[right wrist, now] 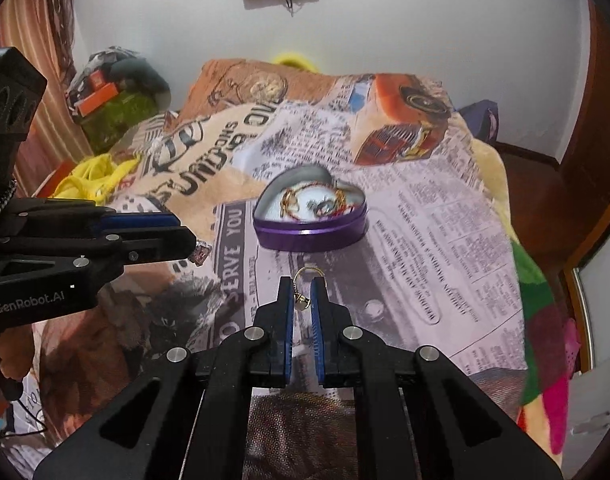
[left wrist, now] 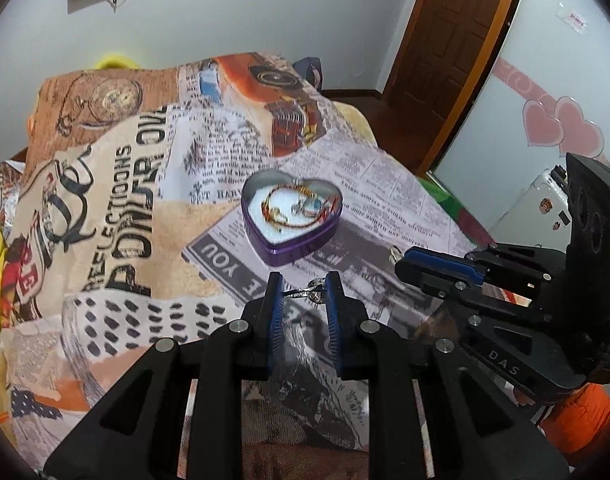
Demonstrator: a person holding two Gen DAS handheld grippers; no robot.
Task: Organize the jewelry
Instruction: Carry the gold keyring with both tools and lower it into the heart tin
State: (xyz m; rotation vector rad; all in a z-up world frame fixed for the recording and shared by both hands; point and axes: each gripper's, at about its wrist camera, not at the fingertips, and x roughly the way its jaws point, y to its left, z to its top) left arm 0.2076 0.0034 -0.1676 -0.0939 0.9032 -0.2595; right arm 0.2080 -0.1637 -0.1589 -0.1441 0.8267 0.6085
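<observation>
A purple heart-shaped tin [left wrist: 293, 244] lies open on the printed blanket and holds red and gold bracelets [left wrist: 293, 206] and small jewelry; it also shows in the right wrist view [right wrist: 310, 233]. My left gripper [left wrist: 303, 289] is shut on a silver ring [left wrist: 314, 291], held above the blanket just short of the tin. My right gripper [right wrist: 303, 294] is shut on a gold ring [right wrist: 305, 284], also just short of the tin. Each gripper shows in the other's view: the right gripper [left wrist: 401, 258] and the left gripper [right wrist: 195, 250].
The newspaper-print blanket [left wrist: 125, 200] covers a bed. Yellow cloth [right wrist: 89, 178] and a green jar [right wrist: 113, 118] lie at the bed's far left. A wooden door [left wrist: 453, 32] and a white fridge [left wrist: 545, 208] stand to the right.
</observation>
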